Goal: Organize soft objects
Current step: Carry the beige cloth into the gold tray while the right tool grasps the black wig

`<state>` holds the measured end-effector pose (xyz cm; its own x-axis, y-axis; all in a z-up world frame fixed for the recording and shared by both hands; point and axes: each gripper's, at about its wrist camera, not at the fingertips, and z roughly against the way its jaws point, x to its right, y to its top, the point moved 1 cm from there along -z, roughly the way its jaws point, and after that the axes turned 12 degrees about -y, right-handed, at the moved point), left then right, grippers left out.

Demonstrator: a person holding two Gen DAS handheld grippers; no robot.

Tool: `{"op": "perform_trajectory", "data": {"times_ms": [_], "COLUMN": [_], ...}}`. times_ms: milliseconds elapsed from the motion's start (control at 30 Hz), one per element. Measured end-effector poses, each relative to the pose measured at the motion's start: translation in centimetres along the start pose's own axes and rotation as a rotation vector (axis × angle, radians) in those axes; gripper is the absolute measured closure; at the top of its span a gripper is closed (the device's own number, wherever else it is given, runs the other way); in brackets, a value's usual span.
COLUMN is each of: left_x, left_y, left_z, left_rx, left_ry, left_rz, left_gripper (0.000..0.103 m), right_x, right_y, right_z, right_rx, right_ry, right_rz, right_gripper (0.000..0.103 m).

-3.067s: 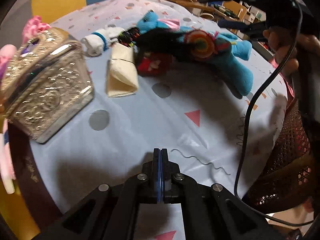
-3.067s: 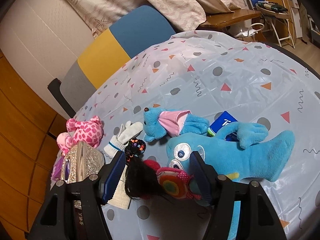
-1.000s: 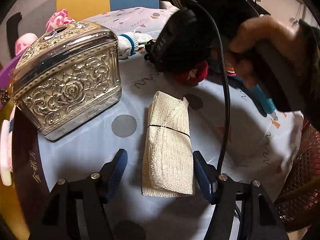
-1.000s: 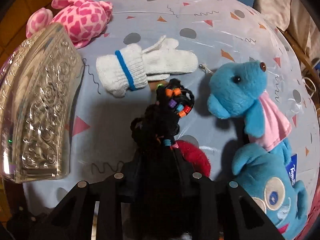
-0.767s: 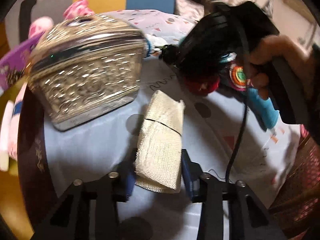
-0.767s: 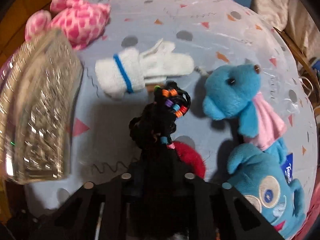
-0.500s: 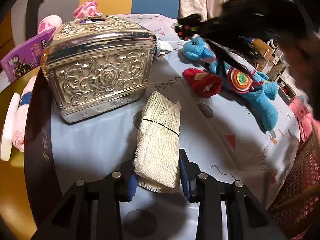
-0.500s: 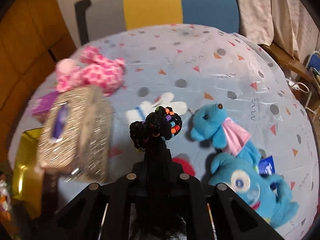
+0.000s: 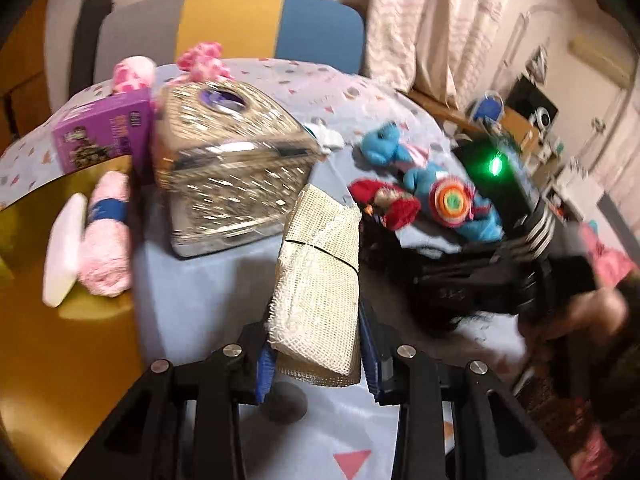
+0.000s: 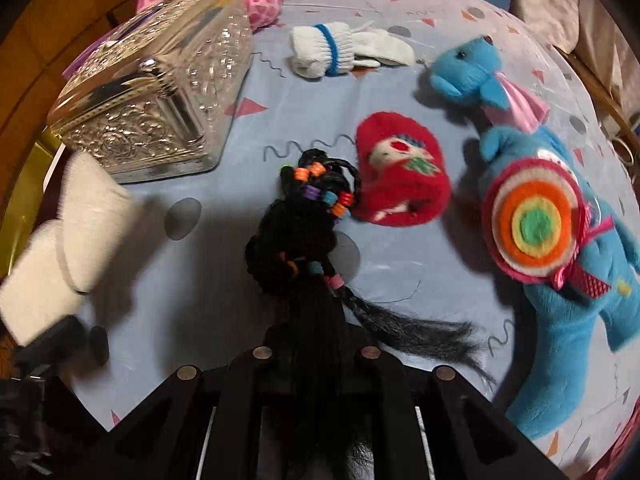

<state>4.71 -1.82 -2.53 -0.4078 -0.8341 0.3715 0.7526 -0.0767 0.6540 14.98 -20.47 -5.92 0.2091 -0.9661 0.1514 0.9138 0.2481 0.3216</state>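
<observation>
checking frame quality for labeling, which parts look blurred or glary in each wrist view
Left wrist: motion blur smears the silver box and the right gripper; its green light flares. Right wrist: sharp mid-frame on the black beaded hair, blurred cream cloth bundle at left, glints on the box, fisheye bending.

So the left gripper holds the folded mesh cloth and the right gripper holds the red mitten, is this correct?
Not quite. The right gripper is shut on the black beaded hairpiece, not the red mitten, which lies free on the table in the right wrist view. The left gripper does hold the folded mesh cloth.
</observation>
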Motion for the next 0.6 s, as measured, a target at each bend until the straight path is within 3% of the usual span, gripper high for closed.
{"op": "perform_trajectory", "data": {"times_ms": [200, 400, 500, 600], "left_x": [-2.8, -9.1, -13.3, -16.7], "left_y": [1.1, 1.2, 1.0, 0.9], "left_z": [4.8, 9.3, 10.7, 10.8], "left_rx": [0.099, 0.187, 0.190, 0.180], "left_ry": [0.011, 0.106, 0.181, 0.206], "left_rz": [0.114, 0.284, 0.390, 0.476], "left_gripper": [0.066, 0.065, 0.065, 0.065], "right_x": [-0.2, -1.7, -2.3, -2.9], "right_y": [-0.5, -1.6, -1.8, -1.9], "right_z": [0.0, 0.4, 0.4, 0.2], "right_rx": [0.022, 0.049, 0.055, 0.059], "right_ry": [-0.010, -0.044, -0.058, -0.065], "right_rz": [0.014, 0.056, 0.071, 0.078], "right_gripper": [0.091, 0.090, 0.090, 0.090]}}
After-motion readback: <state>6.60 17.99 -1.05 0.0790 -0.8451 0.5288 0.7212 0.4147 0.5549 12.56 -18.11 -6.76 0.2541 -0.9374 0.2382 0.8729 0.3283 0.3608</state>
